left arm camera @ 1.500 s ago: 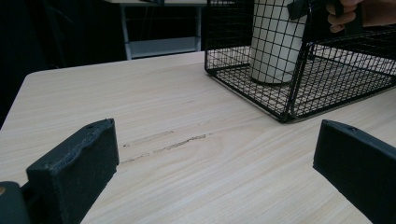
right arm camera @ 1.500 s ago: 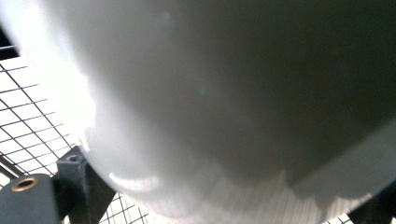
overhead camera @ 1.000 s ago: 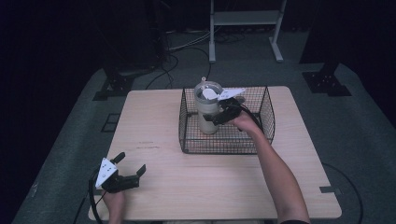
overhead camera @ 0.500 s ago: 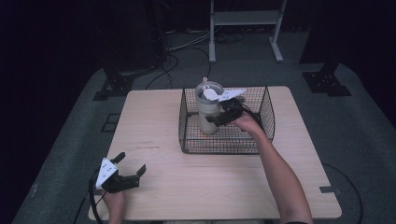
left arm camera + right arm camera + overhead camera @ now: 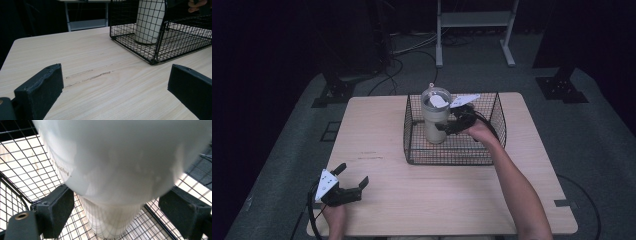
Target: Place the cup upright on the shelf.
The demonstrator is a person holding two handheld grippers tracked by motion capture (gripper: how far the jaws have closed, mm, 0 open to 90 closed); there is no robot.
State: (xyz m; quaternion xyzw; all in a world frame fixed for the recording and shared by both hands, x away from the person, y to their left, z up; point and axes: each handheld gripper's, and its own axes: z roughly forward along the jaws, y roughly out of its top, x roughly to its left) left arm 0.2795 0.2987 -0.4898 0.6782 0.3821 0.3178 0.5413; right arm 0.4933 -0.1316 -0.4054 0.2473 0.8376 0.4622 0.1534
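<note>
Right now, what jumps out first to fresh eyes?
A tall cream tumbler with a clear lid stands upright inside a black wire basket at the far middle of the wooden table. The right gripper has its jaws either side of the tumbler. The left gripper rests open at the table's near left corner.
</note>
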